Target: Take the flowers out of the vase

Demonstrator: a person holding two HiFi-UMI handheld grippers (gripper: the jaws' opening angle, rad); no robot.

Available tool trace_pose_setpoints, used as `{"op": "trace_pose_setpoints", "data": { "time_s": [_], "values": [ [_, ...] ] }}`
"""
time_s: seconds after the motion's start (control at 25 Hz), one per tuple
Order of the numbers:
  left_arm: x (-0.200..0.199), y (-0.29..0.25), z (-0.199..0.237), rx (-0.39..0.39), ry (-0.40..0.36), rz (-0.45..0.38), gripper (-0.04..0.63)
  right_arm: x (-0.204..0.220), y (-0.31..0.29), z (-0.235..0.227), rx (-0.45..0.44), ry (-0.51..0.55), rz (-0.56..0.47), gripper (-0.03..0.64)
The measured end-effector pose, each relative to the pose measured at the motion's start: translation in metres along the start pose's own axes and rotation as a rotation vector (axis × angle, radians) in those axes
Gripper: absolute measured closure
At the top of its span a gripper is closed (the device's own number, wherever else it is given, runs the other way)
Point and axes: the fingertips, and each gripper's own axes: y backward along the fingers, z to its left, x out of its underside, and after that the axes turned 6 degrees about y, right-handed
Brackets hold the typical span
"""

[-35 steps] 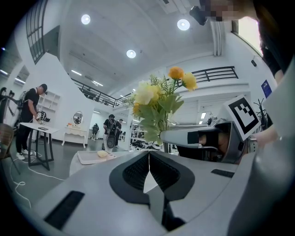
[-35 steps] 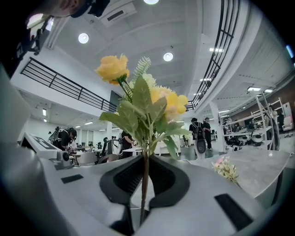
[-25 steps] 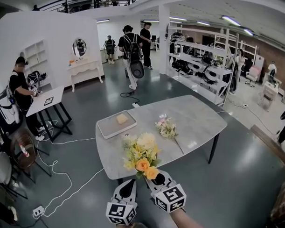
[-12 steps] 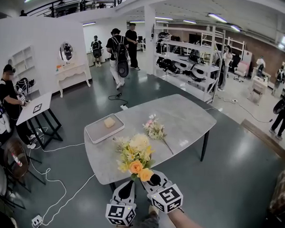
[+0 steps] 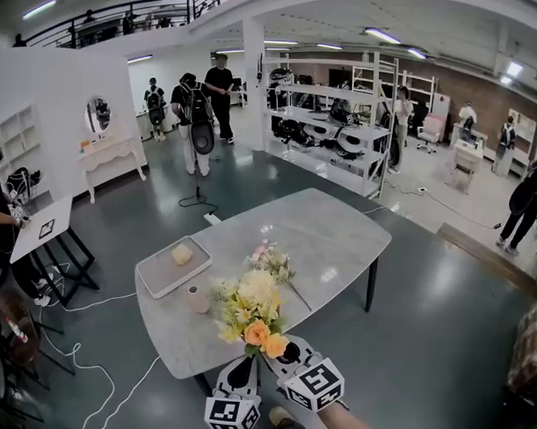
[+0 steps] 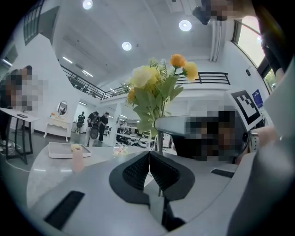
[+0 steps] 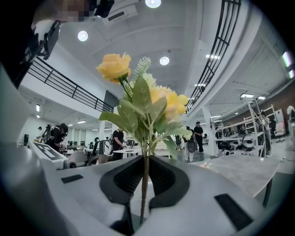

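My right gripper (image 5: 284, 353) is shut on the stem of a yellow and orange bouquet (image 5: 250, 311), which it holds upright over the near edge of the grey table (image 5: 338, 238). In the right gripper view the stem runs between the pads (image 7: 145, 173), with the blooms (image 7: 147, 103) above. A small pink vase (image 5: 197, 298) stands empty on the table, left of the bouquet and apart from it; it also shows in the left gripper view (image 6: 77, 158). A second pale flower bunch (image 5: 269, 261) lies on the table. My left gripper (image 5: 243, 374) sits beside the right one, its jaws shut with nothing between them (image 6: 148, 161).
A grey tray (image 5: 157, 274) holding a yellowish block (image 5: 182, 254) lies at the table's left. A white desk (image 5: 39, 232) and floor cables (image 5: 87, 370) are at the left. Shelving (image 5: 333, 132) and several people stand beyond the table.
Both grippers and the bouquet have drawn back toward the table's near edge. The pink vase, hidden behind the bouquet before, now shows to its left.
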Motion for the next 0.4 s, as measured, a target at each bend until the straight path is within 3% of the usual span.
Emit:
{"op": "trace_pose_setpoints", "data": {
  "time_s": [0.4],
  "values": [
    [-0.007, -0.074, 0.028, 0.023, 0.004, 0.019, 0.581, 0.011, -0.048, -0.046, -0.041, 0.014, 0.018, 0.569]
  ]
}}
